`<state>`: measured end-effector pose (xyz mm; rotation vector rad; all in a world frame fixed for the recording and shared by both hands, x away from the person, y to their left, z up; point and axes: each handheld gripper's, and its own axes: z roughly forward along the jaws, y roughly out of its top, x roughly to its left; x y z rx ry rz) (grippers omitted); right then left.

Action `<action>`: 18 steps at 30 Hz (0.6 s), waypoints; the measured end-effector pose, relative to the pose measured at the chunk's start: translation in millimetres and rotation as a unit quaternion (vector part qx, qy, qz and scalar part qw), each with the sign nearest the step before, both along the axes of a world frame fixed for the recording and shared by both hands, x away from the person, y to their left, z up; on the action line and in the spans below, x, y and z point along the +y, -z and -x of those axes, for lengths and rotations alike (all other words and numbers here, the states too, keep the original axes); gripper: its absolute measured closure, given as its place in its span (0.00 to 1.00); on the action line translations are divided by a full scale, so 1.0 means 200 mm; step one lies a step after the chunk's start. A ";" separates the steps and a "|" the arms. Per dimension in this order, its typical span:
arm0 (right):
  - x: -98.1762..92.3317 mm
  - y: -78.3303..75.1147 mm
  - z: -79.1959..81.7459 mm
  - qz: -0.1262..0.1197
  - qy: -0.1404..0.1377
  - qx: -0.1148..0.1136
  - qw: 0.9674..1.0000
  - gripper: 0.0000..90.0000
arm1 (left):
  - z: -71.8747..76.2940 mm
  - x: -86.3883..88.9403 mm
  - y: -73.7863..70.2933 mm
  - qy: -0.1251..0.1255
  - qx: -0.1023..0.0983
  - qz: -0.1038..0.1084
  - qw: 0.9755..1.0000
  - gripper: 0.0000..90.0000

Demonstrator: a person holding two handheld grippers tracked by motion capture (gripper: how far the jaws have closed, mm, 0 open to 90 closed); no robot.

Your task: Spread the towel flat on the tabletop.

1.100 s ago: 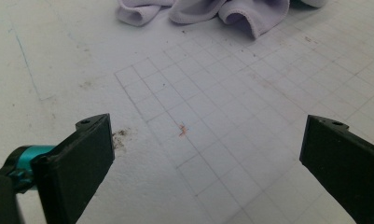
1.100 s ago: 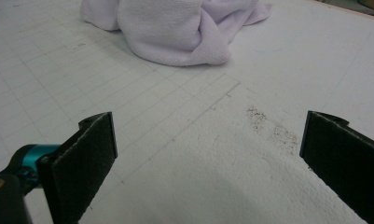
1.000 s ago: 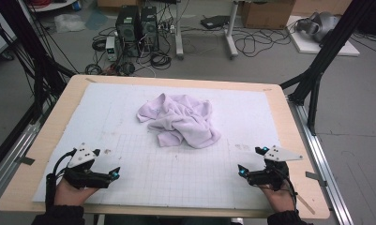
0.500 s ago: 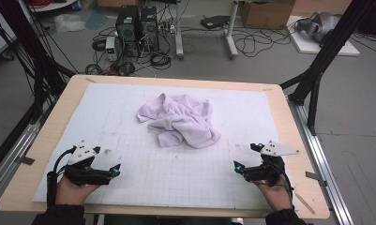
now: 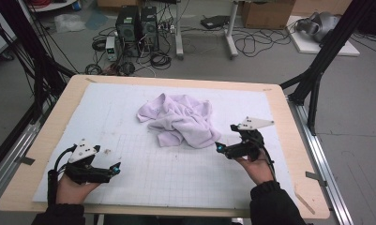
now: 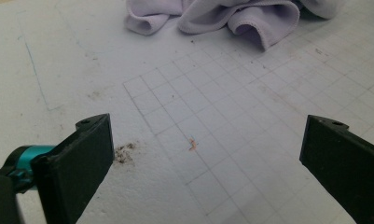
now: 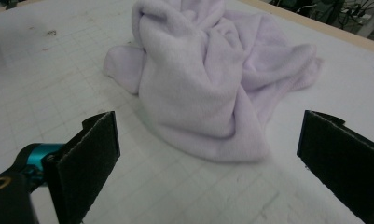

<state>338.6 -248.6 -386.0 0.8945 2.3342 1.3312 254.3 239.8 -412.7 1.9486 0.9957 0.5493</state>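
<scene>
Two grippers up, and we've plenty of bare white mat (image 5: 176,178) on the desk (image 5: 54,140) around them. Our left gripper (image 5: 114,169) sits near the front left edge, jaws released wide over the gridded sheet, well apart from the towel (image 5: 181,119). Our right gripper (image 5: 218,148) hovers just beside the towel's near right edge, jaws spread wide with nothing between them. That towel's a soft, fleecy lilac heap, crumpled in rounded folds at mid-mat, hemmed edge curling.
</scene>
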 end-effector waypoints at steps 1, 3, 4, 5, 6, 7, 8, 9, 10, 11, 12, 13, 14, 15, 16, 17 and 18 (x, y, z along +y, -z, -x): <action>0.02 -0.01 -0.02 0.004 -0.003 0.001 1.000 0.06 | 0.00 0.00 0.00 -0.001 0.000 0.001 1.000 0.04; 0.07 -0.04 -0.06 0.007 -0.010 0.004 1.000 0.07 | 0.00 0.00 0.00 -0.001 0.000 0.002 1.000 0.04; 0.09 -0.05 -0.09 0.007 -0.015 0.003 1.000 0.07 | 0.00 0.00 0.00 -0.001 -0.001 0.002 1.000 0.04; 0.14 -0.06 -0.13 0.006 -0.020 0.006 1.000 0.07 | 0.00 0.00 0.00 -0.001 -0.002 0.002 1.000 0.04; 0.14 -0.06 -0.13 0.006 -0.020 0.006 1.000 0.07 | 0.00 0.00 0.00 -0.001 -0.002 0.002 1.000 0.04; 0.16 -0.06 -0.15 0.005 -0.022 0.009 1.000 0.09 | 0.00 0.00 0.00 -0.002 -0.002 0.003 1.000 0.04; 0.18 -0.05 -0.17 0.005 -0.028 0.013 1.000 0.15 | 0.00 0.00 0.00 -0.002 0.001 0.003 1.000 0.04; 0.21 -0.04 -0.20 0.008 -0.044 0.023 0.999 0.19 | 0.00 0.00 0.00 -0.001 0.002 0.003 1.000 0.04; 0.21 -0.04 -0.20 0.008 -0.044 0.023 0.999 0.19 | 0.00 0.00 0.00 0.000 0.002 0.002 1.000 0.04; 0.23 -0.03 -0.21 0.013 -0.045 0.022 0.999 0.19 | 0.00 0.00 0.00 0.002 0.001 0.001 1.000 0.04; 0.25 -0.01 -0.22 0.017 -0.048 0.028 0.998 0.21 | -0.01 0.00 0.00 0.001 0.001 0.002 1.000 0.04; 0.27 0.00 -0.23 0.018 -0.052 0.034 0.998 0.24 | -0.01 0.00 0.00 0.002 0.001 0.003 1.000 0.04; 0.29 0.02 -0.24 0.021 -0.057 0.039 0.997 0.25 | -0.01 0.00 0.00 0.001 0.001 0.002 1.000 0.04; 0.31 0.04 -0.25 0.027 -0.058 0.041 0.997 0.26 | -0.01 0.00 0.00 0.001 0.001 0.002 1.000 0.04; 0.33 0.05 -0.26 0.033 -0.060 0.047 0.997 0.29 | -0.01 0.00 0.01 0.002 0.003 0.004 1.000 0.04; 0.34 0.07 -0.27 0.038 -0.061 0.052 0.996 0.31 | -0.01 0.00 0.01 0.002 0.003 0.003 1.000 0.04; 0.36 0.09 -0.28 0.044 -0.062 0.055 0.996 0.33 | -0.01 0.00 0.01 0.002 0.003 0.002 1.000 0.04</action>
